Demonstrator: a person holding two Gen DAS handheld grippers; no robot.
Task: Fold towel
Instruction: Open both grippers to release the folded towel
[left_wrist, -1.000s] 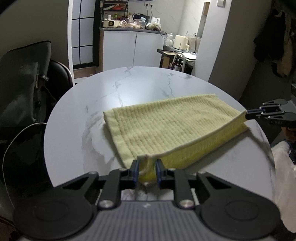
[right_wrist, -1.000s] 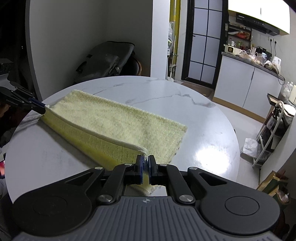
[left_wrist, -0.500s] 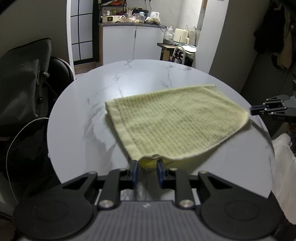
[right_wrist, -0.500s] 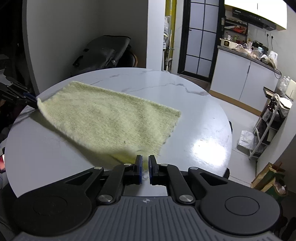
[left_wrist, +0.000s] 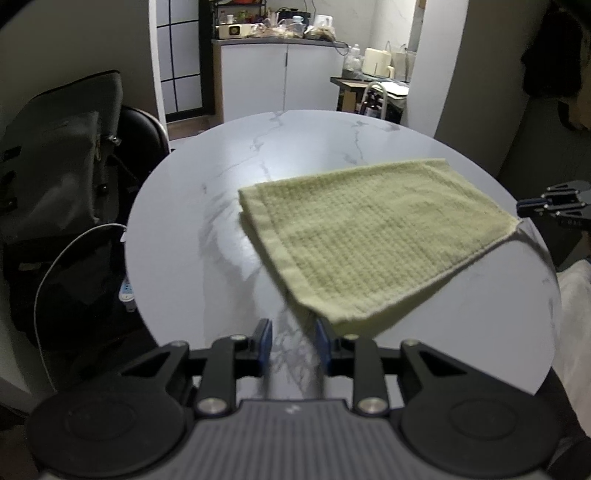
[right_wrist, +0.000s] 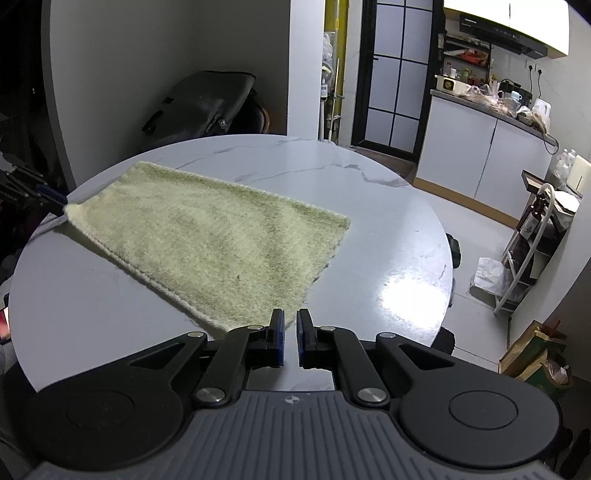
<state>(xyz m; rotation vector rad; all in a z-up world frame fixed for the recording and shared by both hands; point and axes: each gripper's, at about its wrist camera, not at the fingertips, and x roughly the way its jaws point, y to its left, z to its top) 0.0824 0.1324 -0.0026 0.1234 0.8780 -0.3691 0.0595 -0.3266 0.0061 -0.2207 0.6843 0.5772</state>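
Left wrist view: the towel lies folded double on the round desk, both the left hand-held gripper and the right hand-held gripper released and empty; any further fold remains undone.

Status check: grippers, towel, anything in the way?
Left gripper open, right gripper open, neither holding anything. Yellow-green waffle-weave towel folded, flat on round white marble table. Nothing in the way.
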